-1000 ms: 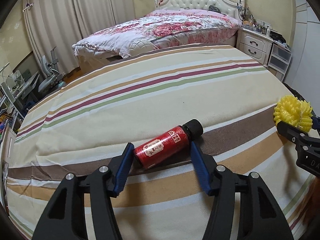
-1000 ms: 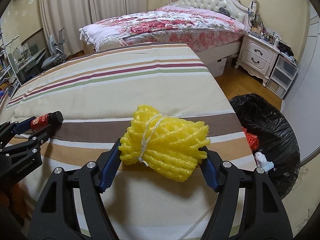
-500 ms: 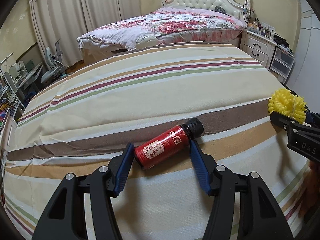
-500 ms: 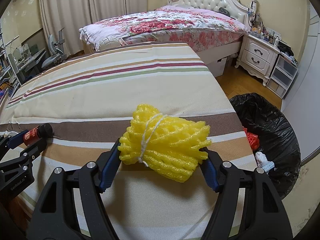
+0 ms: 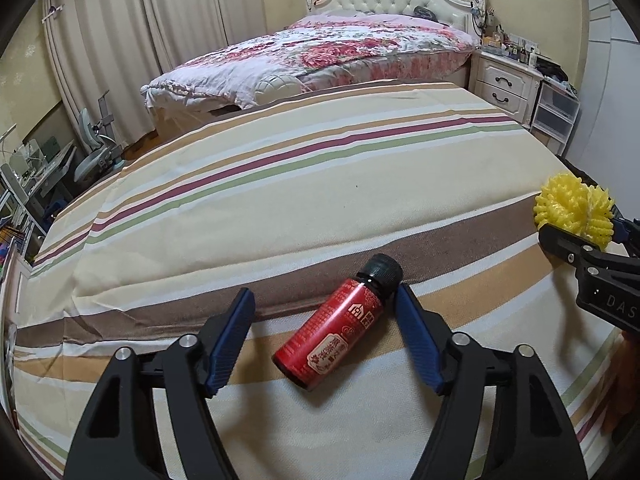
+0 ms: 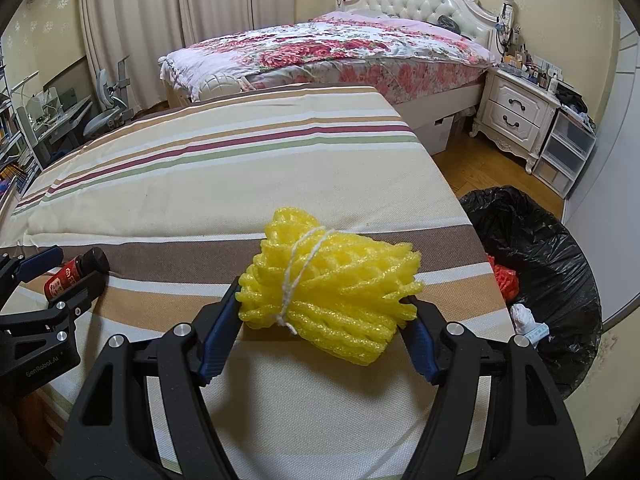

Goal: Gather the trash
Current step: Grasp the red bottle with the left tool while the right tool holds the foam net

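Note:
A small red bottle [image 5: 336, 332] with a black cap lies tilted on the striped bed cover [image 5: 280, 184], between the fingers of my left gripper [image 5: 323, 291]. Those jaws are opening; the left pad stands clear of the bottle, and the cap sits close to the right finger. My right gripper [image 6: 326, 294] is shut on a yellow foam net bundle [image 6: 332, 280] tied with white string, held just above the cover near its right edge. The right wrist view shows the bottle [image 6: 66, 276] and left gripper [image 6: 74, 268] at far left. The left wrist view shows the bundle [image 5: 572, 208] at far right.
A black trash bag [image 6: 548, 264] stands open on the floor right of the bed, with red and white rubbish inside. Behind are a floral-quilted bed [image 6: 328, 48], a white nightstand [image 6: 516, 116] and plastic drawers [image 6: 568, 148]. A desk and chair [image 6: 108, 116] stand at left.
My left gripper's jaws have widened and let go of the red bottle, which now lies at a steeper angle between them. The right gripper and its yellow bundle have stayed put.

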A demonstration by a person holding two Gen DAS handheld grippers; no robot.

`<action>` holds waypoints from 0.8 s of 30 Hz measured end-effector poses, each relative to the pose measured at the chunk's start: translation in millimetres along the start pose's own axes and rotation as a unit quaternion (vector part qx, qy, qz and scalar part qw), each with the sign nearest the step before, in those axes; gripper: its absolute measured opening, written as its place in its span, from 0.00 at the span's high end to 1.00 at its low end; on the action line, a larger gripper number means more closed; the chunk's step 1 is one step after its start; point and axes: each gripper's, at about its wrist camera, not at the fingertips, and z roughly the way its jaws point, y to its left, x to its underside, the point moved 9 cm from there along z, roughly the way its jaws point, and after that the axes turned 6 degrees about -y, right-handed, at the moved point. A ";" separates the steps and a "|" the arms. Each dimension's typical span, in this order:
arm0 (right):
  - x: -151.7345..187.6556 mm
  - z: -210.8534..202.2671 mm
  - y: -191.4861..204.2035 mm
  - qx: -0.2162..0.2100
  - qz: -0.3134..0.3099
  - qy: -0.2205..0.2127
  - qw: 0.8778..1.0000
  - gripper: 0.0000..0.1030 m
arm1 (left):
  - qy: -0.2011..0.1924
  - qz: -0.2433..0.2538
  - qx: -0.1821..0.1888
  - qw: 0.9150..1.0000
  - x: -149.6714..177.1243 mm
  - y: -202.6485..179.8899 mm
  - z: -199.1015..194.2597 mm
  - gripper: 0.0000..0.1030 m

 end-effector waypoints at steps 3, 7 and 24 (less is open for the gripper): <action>0.1 0.1 0.1 0.000 0.000 0.000 1.000 0.32 | -0.005 0.003 0.006 1.000 0.3 -3.5 -1.5 0.55; 0.1 0.1 0.1 0.001 -0.001 0.000 1.000 0.32 | -0.010 0.008 0.006 1.000 0.8 -7.2 -3.8 0.72; 0.0 -0.1 0.1 0.004 -0.003 0.001 1.000 0.32 | -0.007 -0.022 0.005 1.000 11.1 3.9 -13.8 0.47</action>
